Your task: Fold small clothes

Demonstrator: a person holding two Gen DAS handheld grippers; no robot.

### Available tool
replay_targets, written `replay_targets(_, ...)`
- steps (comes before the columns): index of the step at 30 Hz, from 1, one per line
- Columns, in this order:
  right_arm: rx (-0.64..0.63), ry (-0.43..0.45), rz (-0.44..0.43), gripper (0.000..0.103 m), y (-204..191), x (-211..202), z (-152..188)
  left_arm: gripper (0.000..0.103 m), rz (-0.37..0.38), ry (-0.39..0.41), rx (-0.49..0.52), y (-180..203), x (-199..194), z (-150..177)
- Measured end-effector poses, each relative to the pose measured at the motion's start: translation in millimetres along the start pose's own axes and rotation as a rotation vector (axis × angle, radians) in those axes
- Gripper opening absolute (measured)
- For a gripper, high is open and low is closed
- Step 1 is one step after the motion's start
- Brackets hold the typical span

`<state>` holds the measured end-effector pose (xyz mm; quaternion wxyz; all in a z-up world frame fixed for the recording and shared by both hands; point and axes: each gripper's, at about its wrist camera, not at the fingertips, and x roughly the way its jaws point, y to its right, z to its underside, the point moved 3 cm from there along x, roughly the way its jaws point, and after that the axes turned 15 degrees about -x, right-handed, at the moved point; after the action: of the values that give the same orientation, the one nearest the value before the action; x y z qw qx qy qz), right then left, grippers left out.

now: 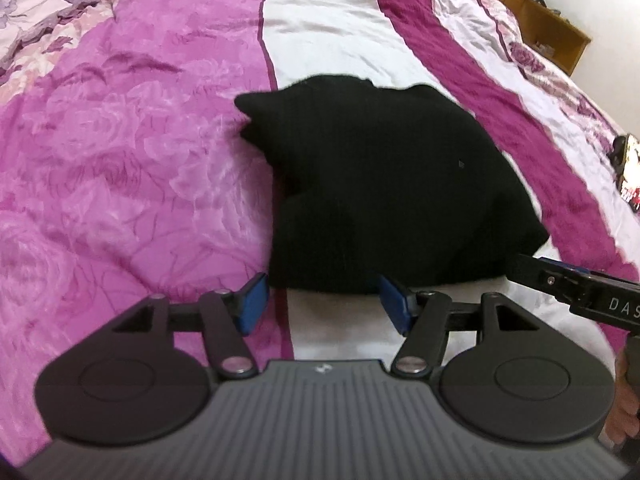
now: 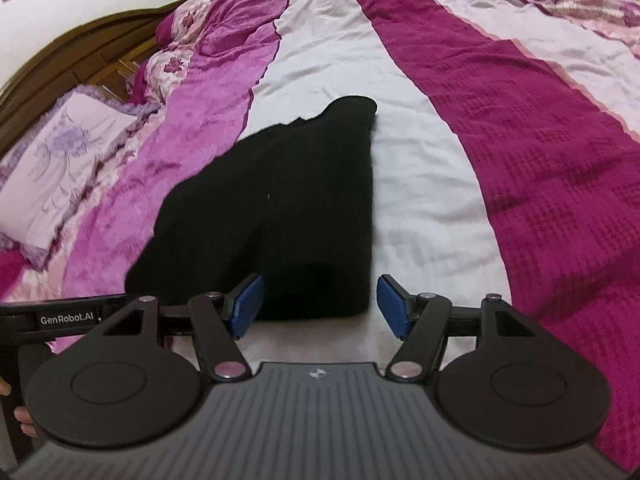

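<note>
Black knit cloth, a small folded garment (image 1: 384,196), lies on the white stripe of the bed's quilt (image 1: 132,152), its left side lapping onto the light purple band. From the right wrist view its long axis runs away from the camera, a narrow end pointing toward the far side of the bed and a thick folded edge nearest the fingers. In the left wrist view two pointed corners stick out at its far left.

White quilt lies bare to the right of the garment, up to the dark magenta band, and a strip lies bare in front of it. A pillow (image 2: 60,168) rests near the wooden headboard (image 2: 68,60), well apart from the garment.

Left gripper (image 1: 326,306) is spread wide with nothing between its blue pads, just short of the garment's near edge. Right gripper (image 2: 320,306) is likewise spread and empty, its left pad against the folded edge; its body also shows at the right of the left wrist view.
</note>
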<state>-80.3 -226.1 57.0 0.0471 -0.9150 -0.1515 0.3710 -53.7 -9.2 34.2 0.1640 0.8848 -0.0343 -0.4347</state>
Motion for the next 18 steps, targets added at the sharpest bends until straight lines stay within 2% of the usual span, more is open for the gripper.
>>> replay_targets(10, -0.048, -0.052, 0.034, 0.07, -18.0, 15.8, 35.4, 0.063, -0.058, -0.021, -0.011, -1.7, 14.1, 20.6)
replay_targets(18, -0.042, -0.068, 0.038, 0.07, -18.9, 23.8, 40.2, 0.063, -0.083, -0.026, 0.0, 0.0, 17.2, 26.4)
